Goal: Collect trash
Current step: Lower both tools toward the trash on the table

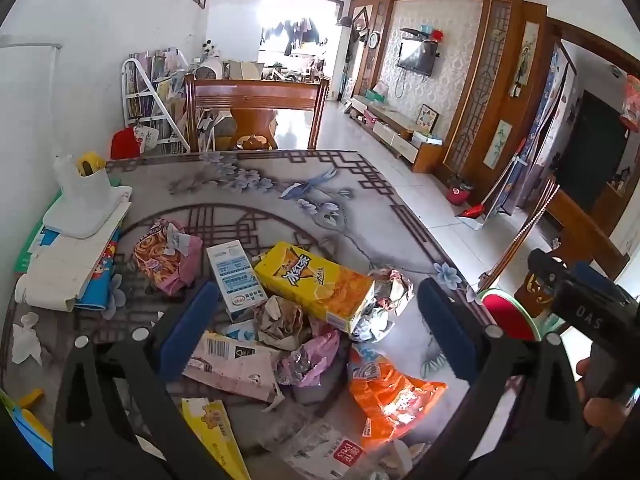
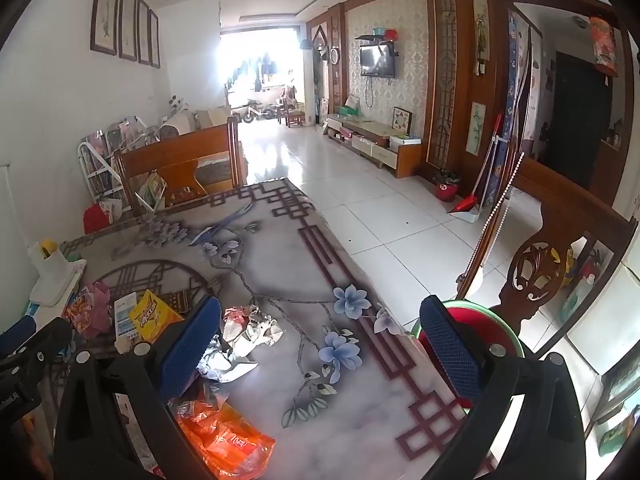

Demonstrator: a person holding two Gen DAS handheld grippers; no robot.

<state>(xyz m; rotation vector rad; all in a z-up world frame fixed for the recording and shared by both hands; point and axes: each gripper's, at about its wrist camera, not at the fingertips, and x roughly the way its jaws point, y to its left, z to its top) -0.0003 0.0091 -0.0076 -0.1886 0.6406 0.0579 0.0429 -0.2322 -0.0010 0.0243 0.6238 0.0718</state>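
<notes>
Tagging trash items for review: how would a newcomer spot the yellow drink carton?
On the floral-patterned table, look in the litter pile between the left gripper's open blue fingers. The long yellow drink carton lies flat beside a white-and-blue milk carton; only it is bright yellow with bold black lettering.

Wrappers between spread hand-held gripper fingers

— Where does the left wrist view sit?
— Low and close above the tabletop, facing down its length toward the far chair.
— And the right wrist view?
— Off to the right beside the table edge, facing the same way, taking in more floor.
— What do they share?
— The yellow carton, orange wrapper and the wall television.
</notes>
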